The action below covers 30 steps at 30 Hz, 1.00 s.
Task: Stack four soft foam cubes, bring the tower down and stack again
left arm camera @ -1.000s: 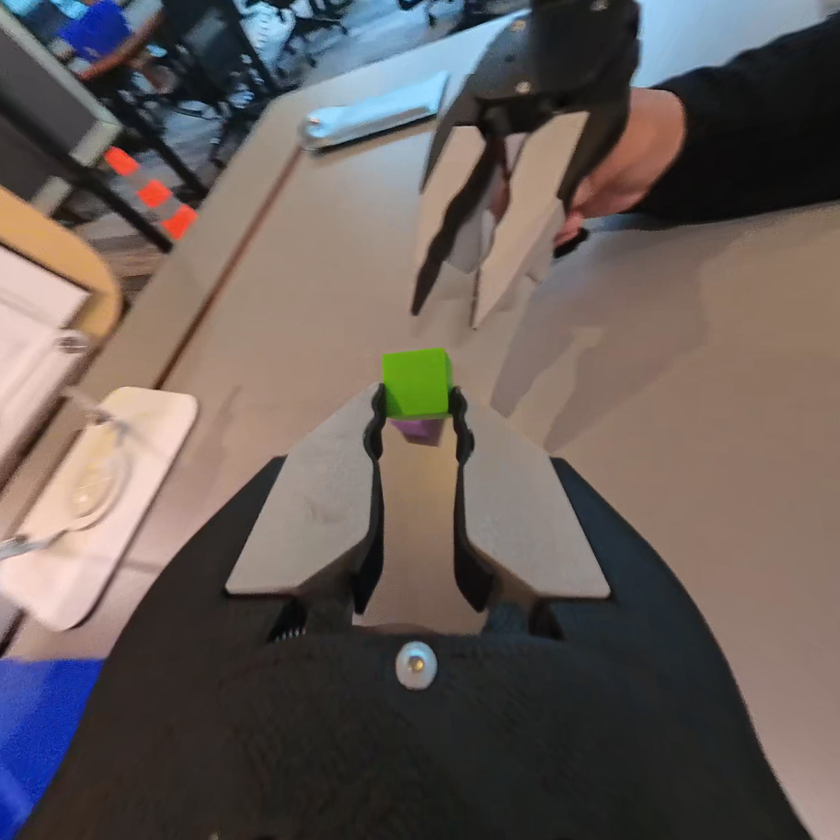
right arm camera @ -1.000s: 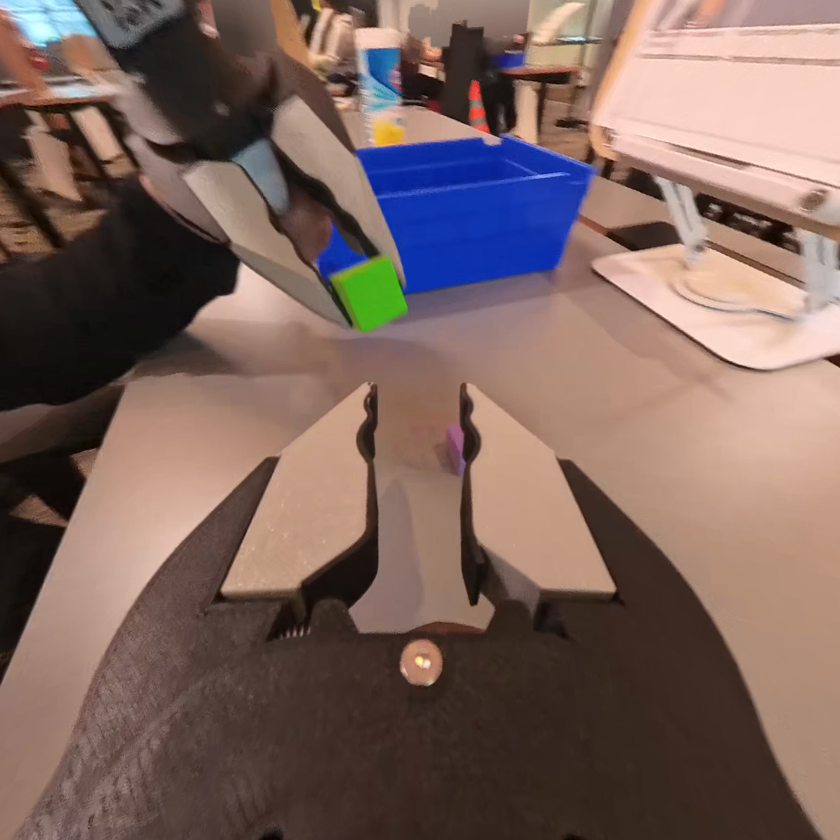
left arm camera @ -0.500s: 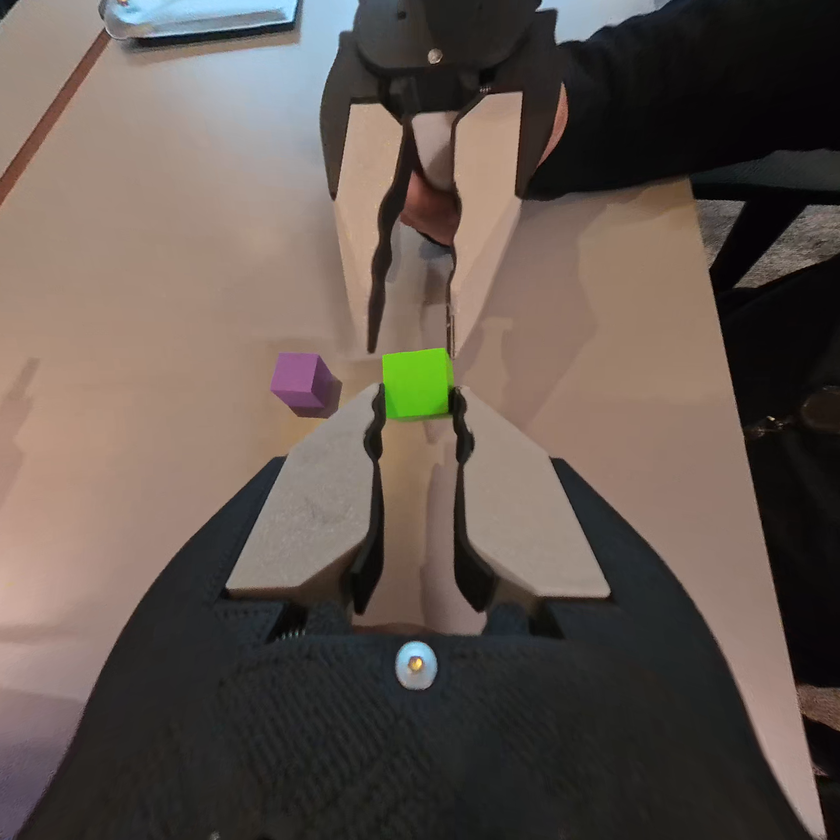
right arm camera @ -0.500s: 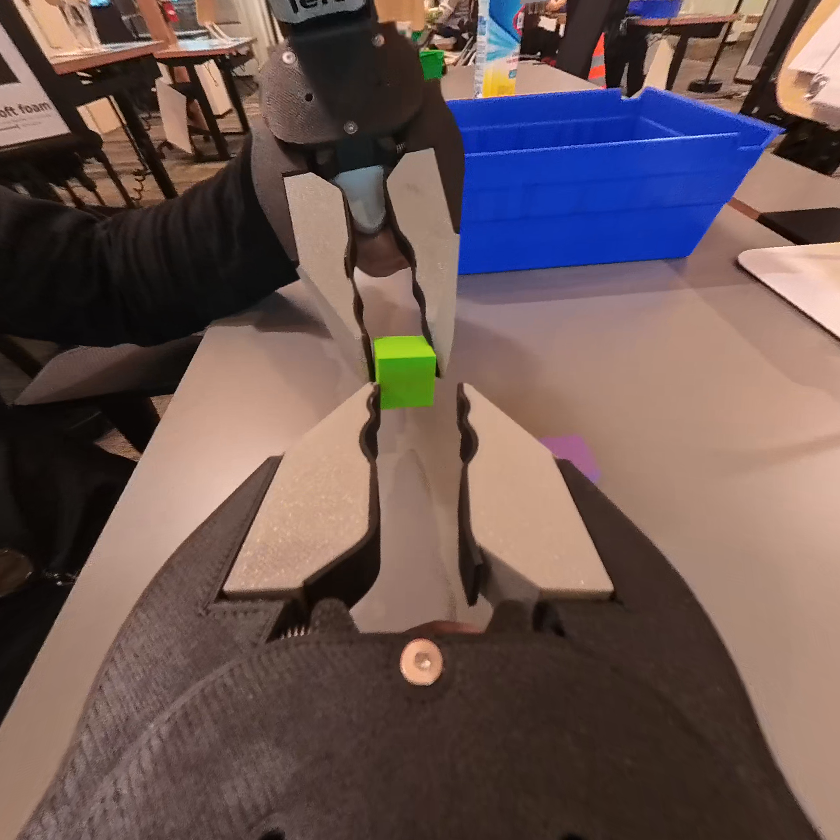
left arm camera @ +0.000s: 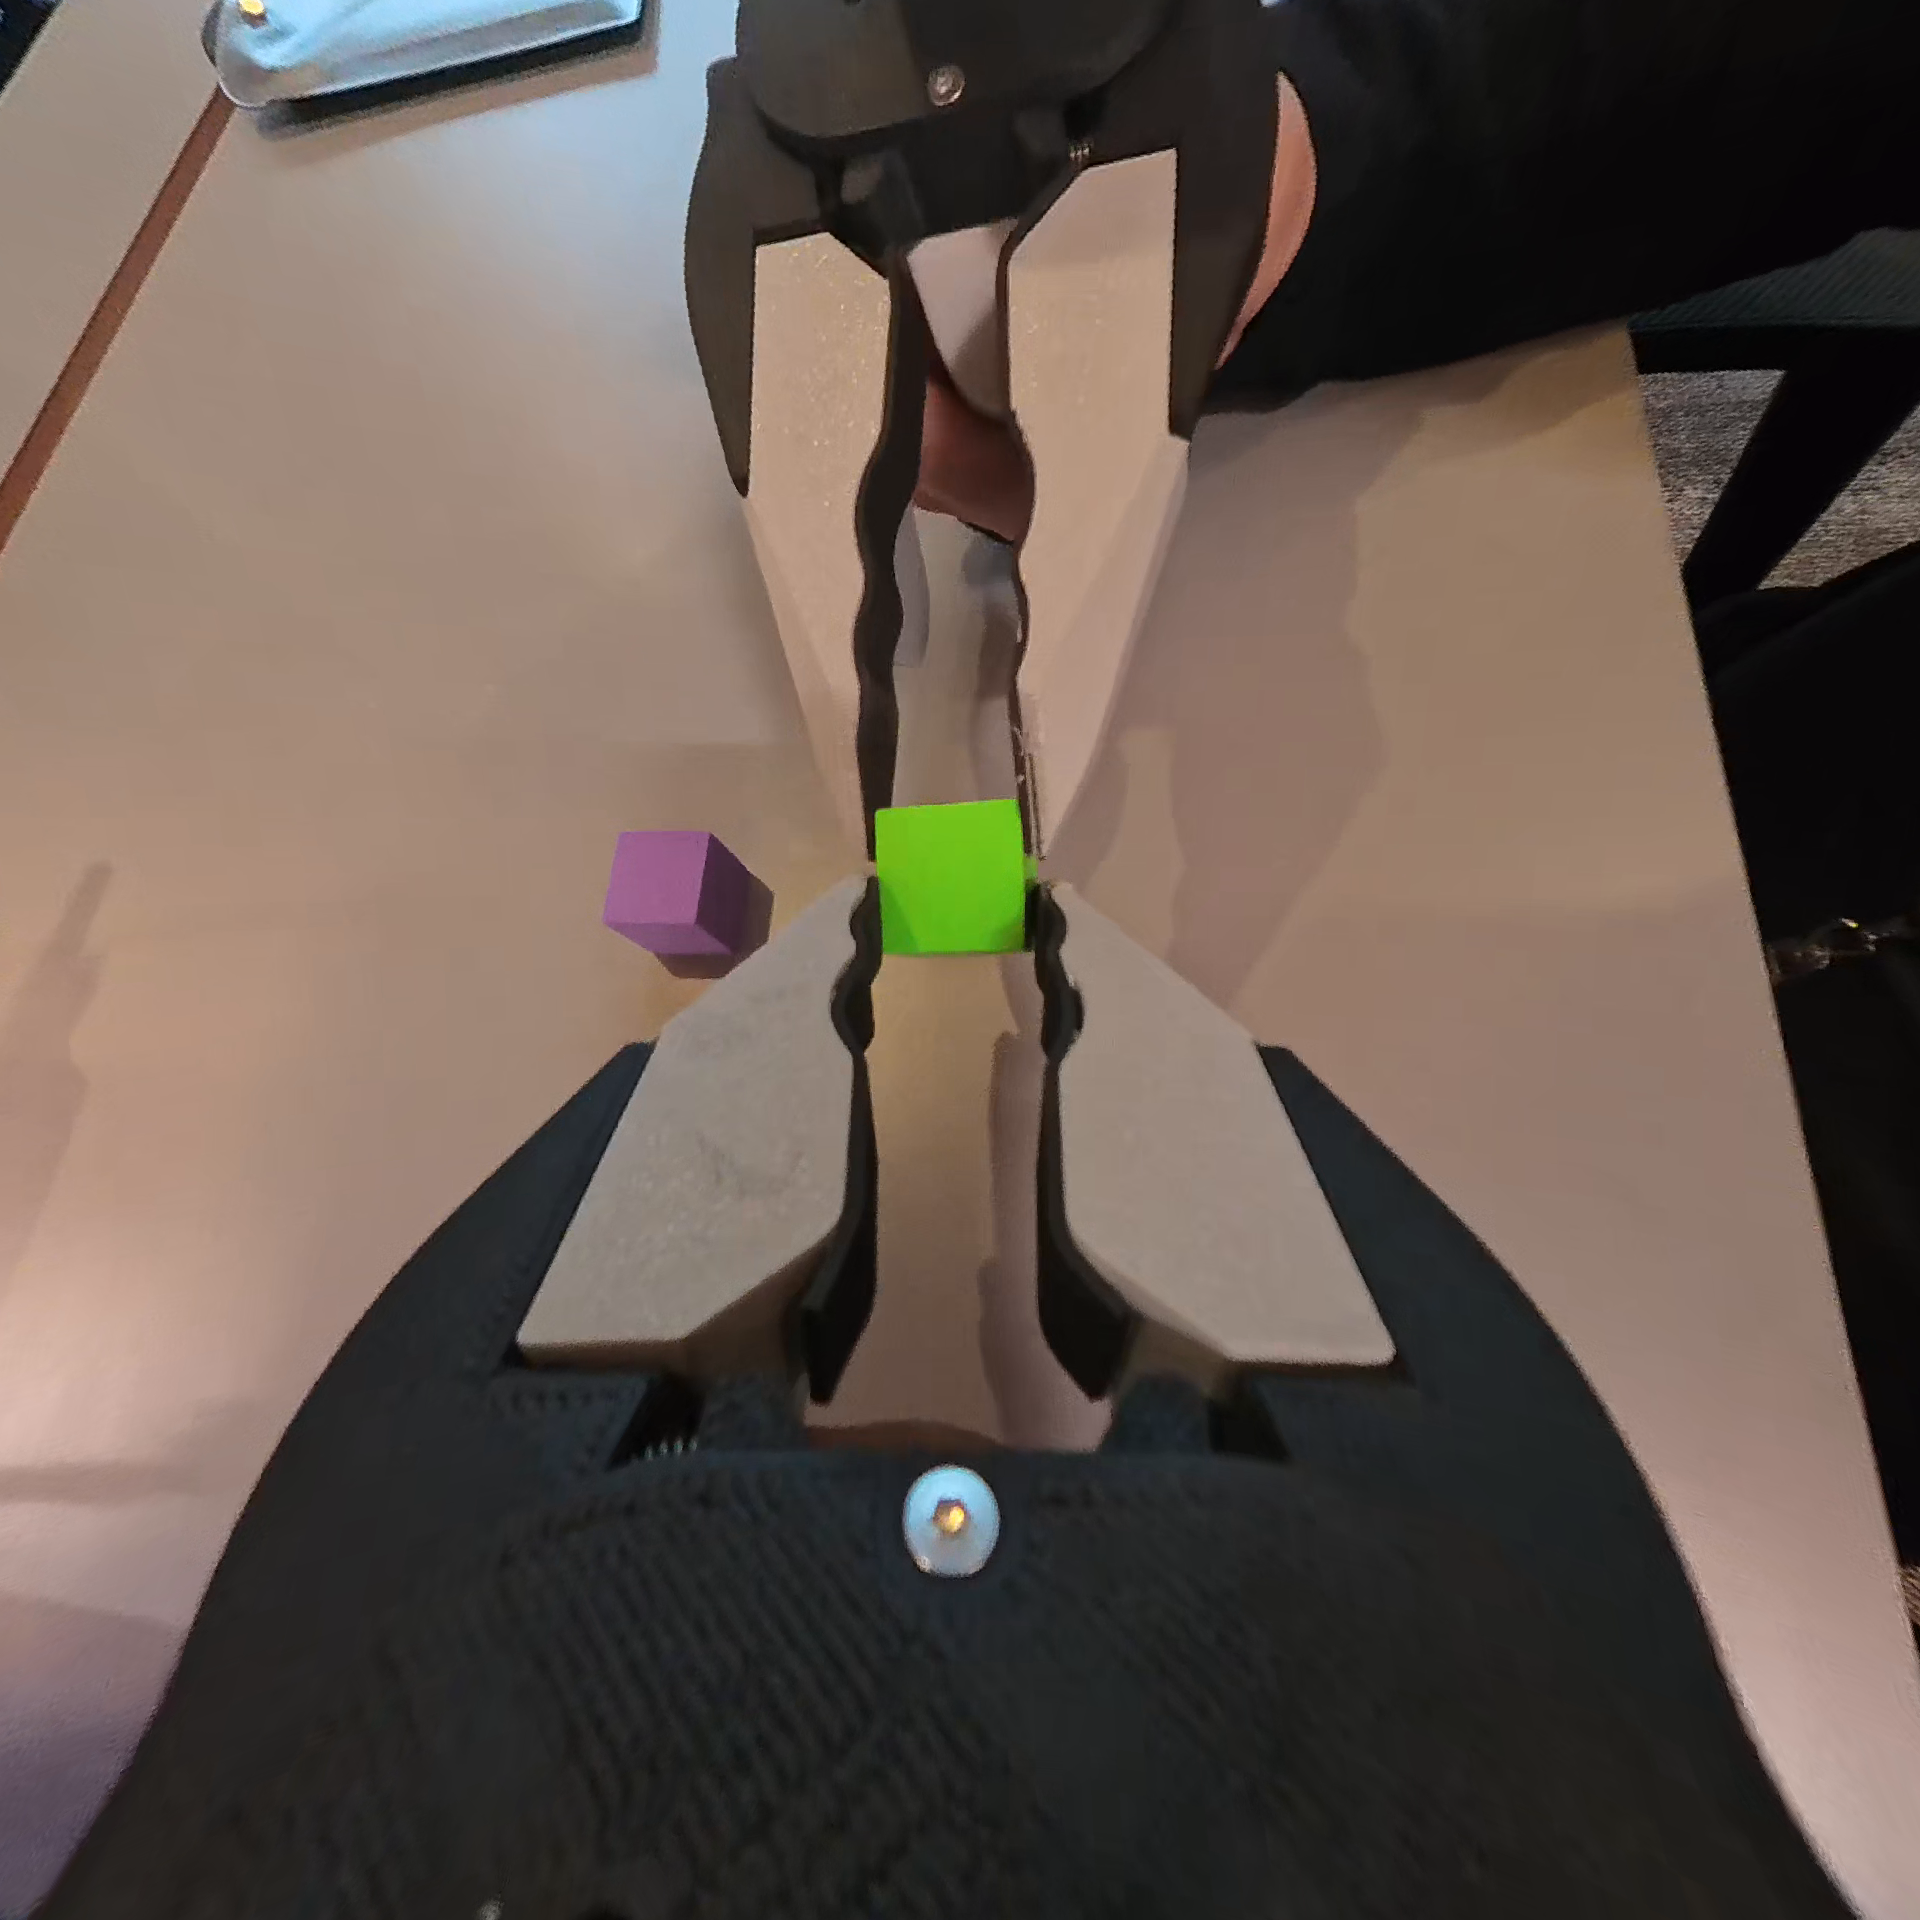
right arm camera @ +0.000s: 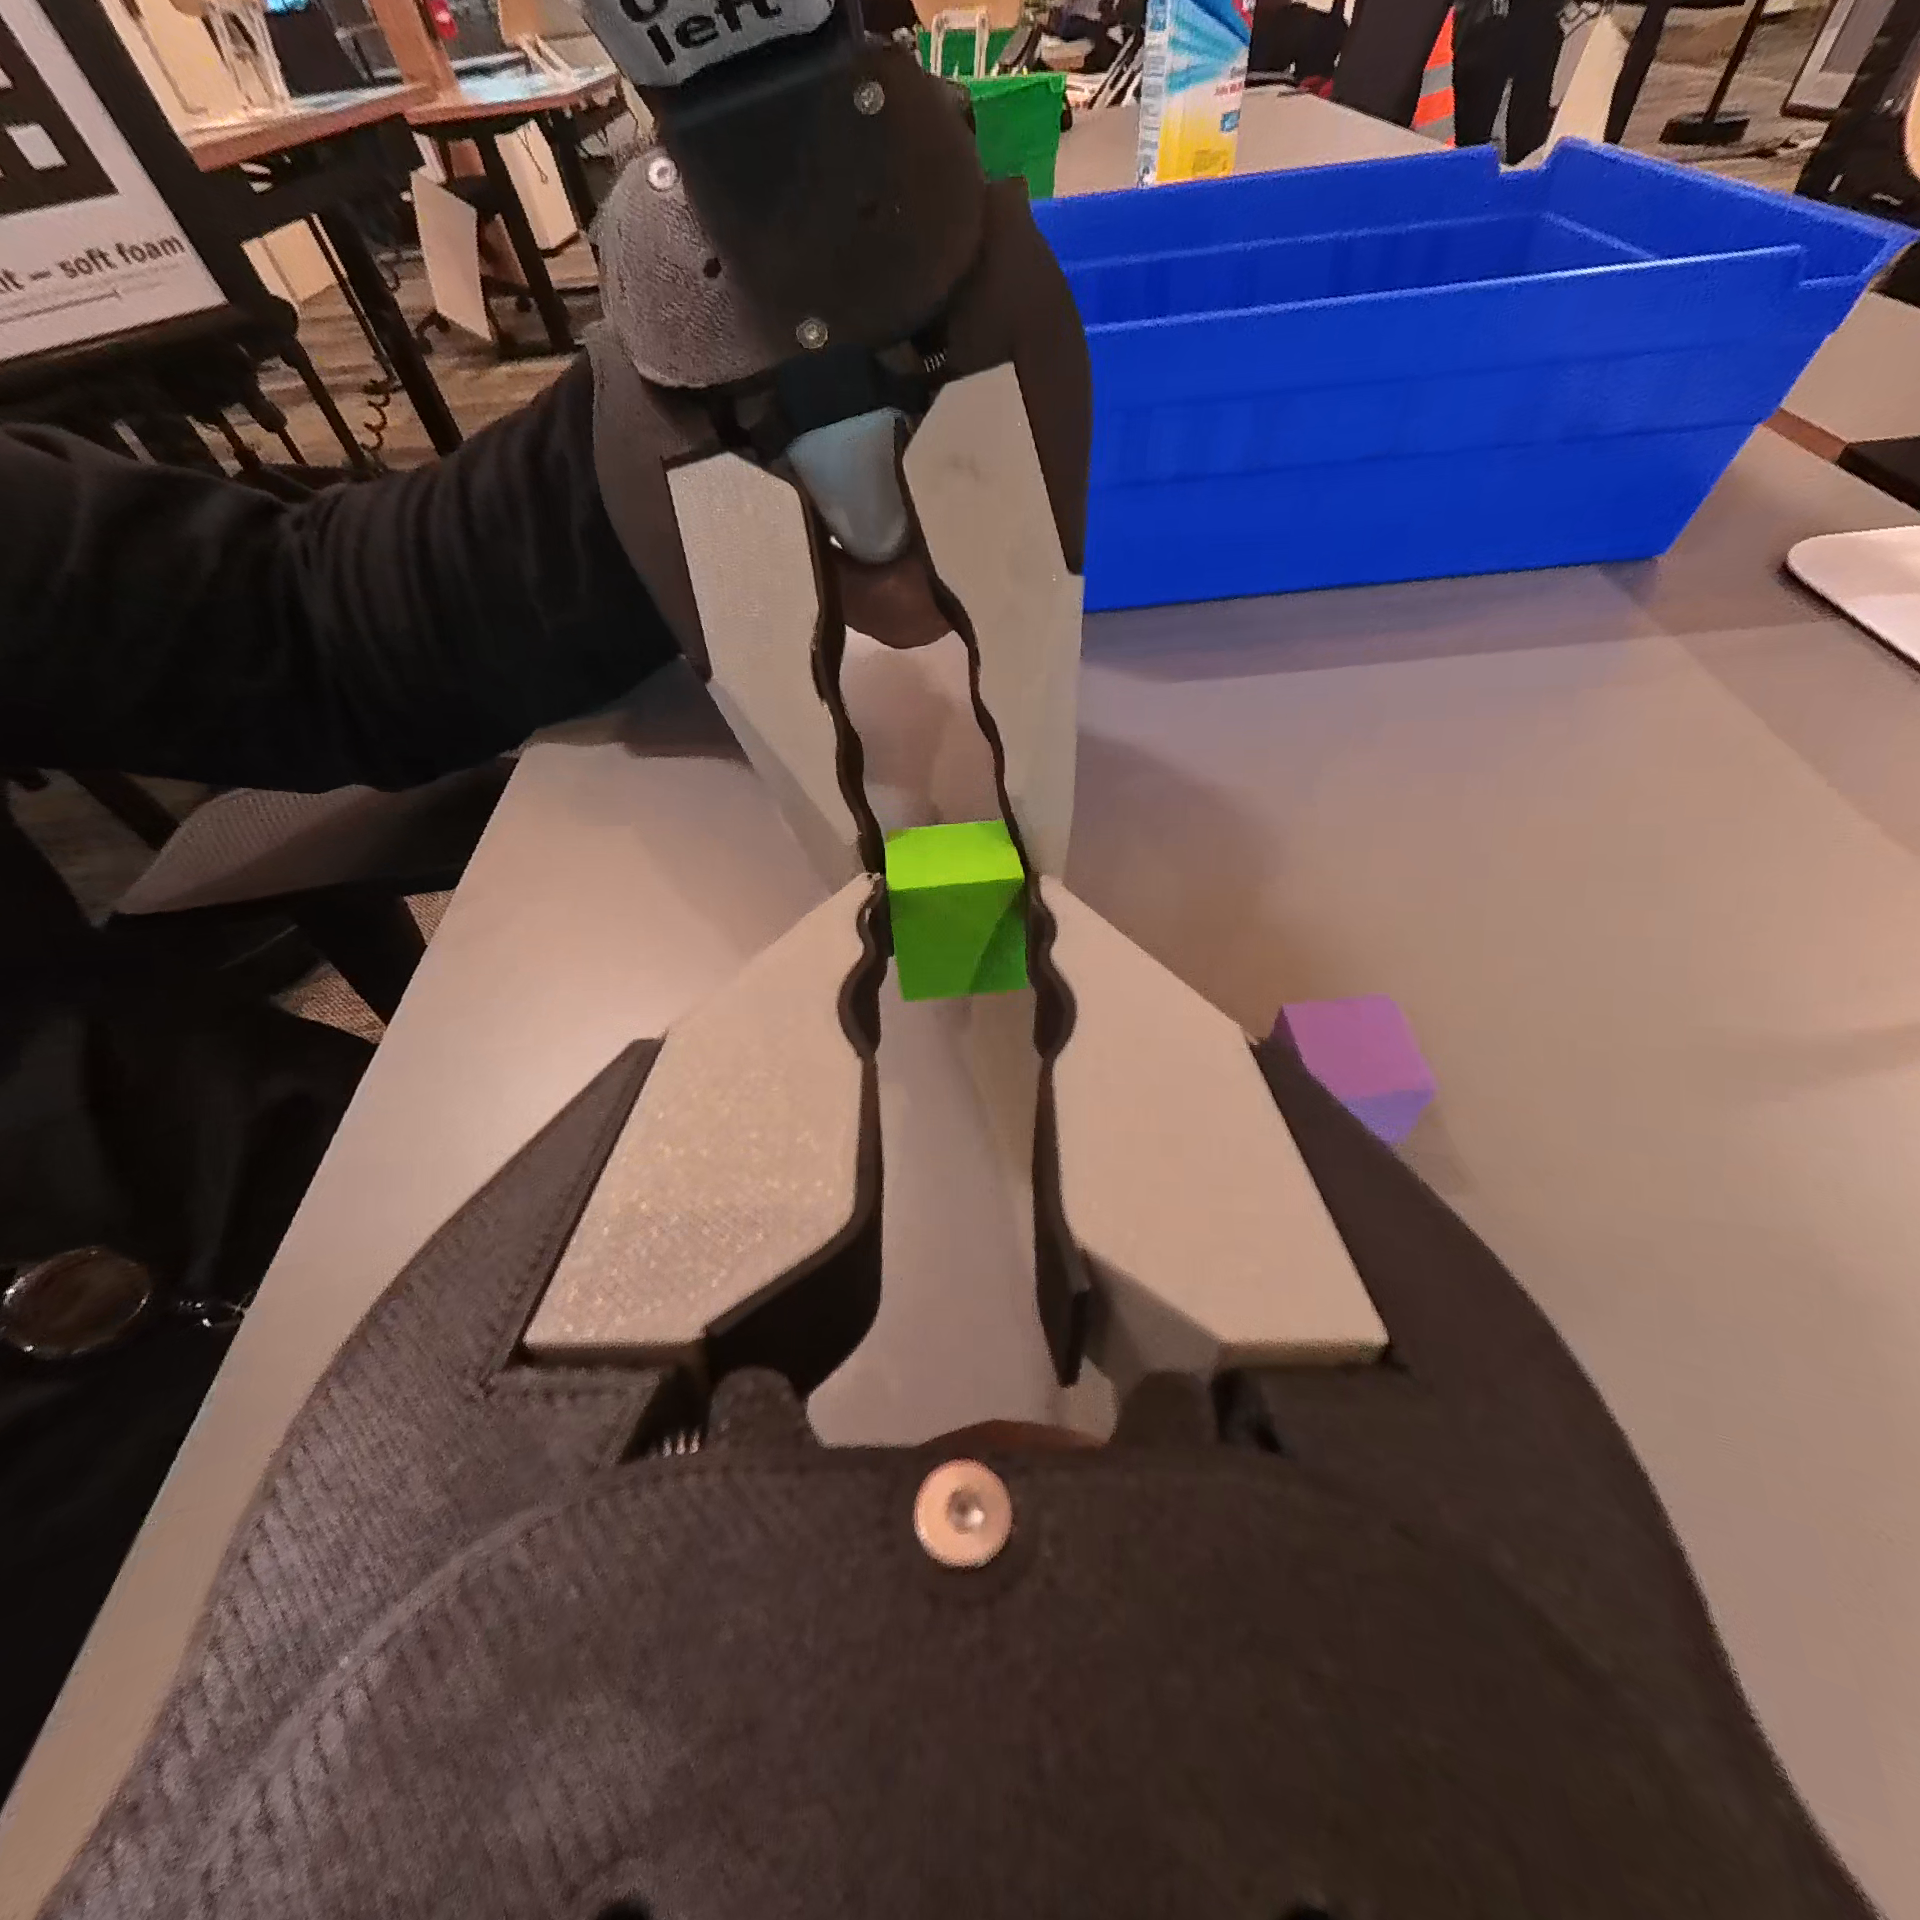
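table (right arm camera: 1507, 831): grey-beige top, wood-coloured edge strip at one side | purple cube (right arm camera: 1356, 1062) resting on it, out in the open | blue bin (right arm camera: 1455, 343) standing toward the far edge | white flat base (right arm camera: 1870, 597) beside the bin | silvery flat tray (left arm camera: 416, 42) at the opposite far end

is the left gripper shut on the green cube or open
Shut on it: the left gripper has both fingertips pressed against the green cube, which is off the table.

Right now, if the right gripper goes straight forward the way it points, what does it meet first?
Most likely the green cube, already at its fingertips and held by the left gripper. The right gripper seems to touch or nearly touch it; depth is unclear.
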Each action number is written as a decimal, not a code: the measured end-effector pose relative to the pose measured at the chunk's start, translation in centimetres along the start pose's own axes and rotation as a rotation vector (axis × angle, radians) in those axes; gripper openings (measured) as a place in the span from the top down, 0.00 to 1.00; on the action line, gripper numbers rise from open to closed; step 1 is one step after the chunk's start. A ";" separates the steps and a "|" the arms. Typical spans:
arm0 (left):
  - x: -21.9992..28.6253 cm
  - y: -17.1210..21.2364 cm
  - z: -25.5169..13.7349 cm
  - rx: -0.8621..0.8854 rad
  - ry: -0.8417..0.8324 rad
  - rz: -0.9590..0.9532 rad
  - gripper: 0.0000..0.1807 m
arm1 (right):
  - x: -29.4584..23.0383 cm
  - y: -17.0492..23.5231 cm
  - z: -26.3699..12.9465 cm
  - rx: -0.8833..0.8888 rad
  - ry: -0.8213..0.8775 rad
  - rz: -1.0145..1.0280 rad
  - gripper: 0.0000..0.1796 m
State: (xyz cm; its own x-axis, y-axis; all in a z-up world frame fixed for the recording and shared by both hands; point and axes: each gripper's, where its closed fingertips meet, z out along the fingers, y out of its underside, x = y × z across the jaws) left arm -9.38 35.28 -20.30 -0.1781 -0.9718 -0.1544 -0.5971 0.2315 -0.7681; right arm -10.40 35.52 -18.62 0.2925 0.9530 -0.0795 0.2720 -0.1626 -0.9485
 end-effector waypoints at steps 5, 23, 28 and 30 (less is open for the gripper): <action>-0.2 -0.5 -0.1 0.023 -0.011 -0.016 0.85 | 0.1 -0.3 -0.3 0.007 0.007 -0.006 0.87; 0.0 -0.3 -0.1 0.025 0.011 -0.037 0.85 | -0.1 0.3 -0.4 -0.026 0.023 -0.069 0.87; -0.4 -0.5 -0.1 0.042 -0.001 -0.069 0.85 | 0.2 0.0 -0.5 -0.016 0.037 -0.066 0.87; -1.2 -0.2 -0.3 0.034 -0.045 -0.088 0.84 | 0.7 -0.4 -0.9 0.009 0.056 -0.051 0.87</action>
State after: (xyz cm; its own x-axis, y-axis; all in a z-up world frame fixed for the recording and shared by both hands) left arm -9.28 36.42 -19.79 -0.0907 -0.9895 -0.1129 -0.5819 0.1447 -0.8003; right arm -9.48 36.01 -18.03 0.3291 0.9442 -0.0146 0.2791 -0.1120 -0.9537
